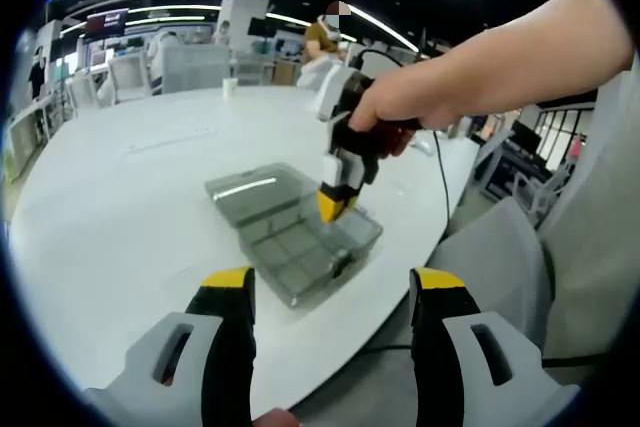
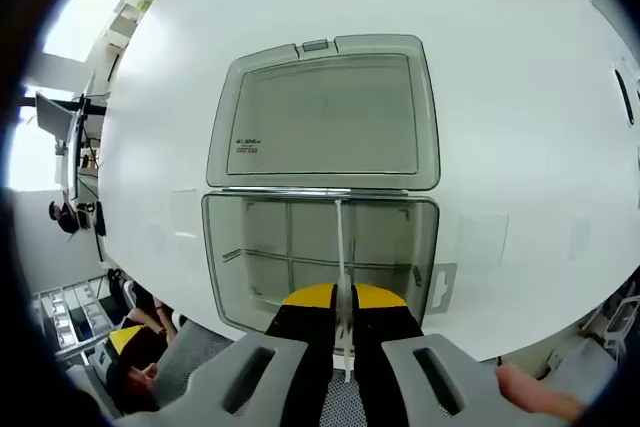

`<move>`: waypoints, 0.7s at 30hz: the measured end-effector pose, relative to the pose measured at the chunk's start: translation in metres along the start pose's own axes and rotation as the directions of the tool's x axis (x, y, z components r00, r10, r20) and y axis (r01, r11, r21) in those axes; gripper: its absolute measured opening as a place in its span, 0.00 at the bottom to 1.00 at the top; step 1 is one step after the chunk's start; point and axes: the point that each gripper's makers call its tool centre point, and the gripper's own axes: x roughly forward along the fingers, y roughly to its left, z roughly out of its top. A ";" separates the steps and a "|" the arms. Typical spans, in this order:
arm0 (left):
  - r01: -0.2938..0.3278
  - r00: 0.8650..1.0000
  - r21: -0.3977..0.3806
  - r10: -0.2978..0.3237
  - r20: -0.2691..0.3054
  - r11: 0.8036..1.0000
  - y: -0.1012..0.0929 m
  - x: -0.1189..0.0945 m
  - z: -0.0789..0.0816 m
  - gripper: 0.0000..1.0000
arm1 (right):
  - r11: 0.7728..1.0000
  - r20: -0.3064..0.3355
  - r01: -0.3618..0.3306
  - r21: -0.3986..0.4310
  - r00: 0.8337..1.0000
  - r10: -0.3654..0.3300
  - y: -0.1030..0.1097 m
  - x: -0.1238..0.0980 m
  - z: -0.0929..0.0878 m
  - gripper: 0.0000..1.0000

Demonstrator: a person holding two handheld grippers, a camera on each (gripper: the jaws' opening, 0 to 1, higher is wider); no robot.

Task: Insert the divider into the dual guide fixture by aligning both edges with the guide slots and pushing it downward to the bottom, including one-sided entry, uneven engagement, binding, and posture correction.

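One divider (image 2: 341,247) sits pinched in our right gripper (image 2: 343,299) over the open box (image 2: 225,247); our left gripper (image 1: 330,292) waits wide. Next, we judge, comes seating both edges before pushing down.

One clear hinged plastic compartment box (image 2: 320,187); one thin translucent divider strip (image 2: 341,247); two yellow-tipped grippers (image 1: 330,292) (image 2: 340,297); one white round table (image 2: 500,97).

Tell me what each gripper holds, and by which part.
The right gripper is shut on the divider, pinching its near end over the open box. The left gripper is open, holding nothing.
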 end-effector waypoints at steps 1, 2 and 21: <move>0.001 1.000 0.000 -0.001 0.000 1.000 0.000 0.000 0.000 0.61 | 1.000 -0.002 0.000 -0.003 1.000 0.000 0.000 -0.001 0.000 0.00; 0.002 1.000 -0.001 -0.002 -0.002 1.000 0.000 0.000 -0.001 0.61 | 1.000 -0.007 -0.005 0.005 1.000 0.005 0.000 -0.001 0.001 0.00; 0.002 1.000 0.004 -0.002 -0.003 1.000 -0.001 0.001 0.000 0.60 | 1.000 0.000 0.000 -0.011 1.000 0.000 -0.002 0.005 0.004 0.00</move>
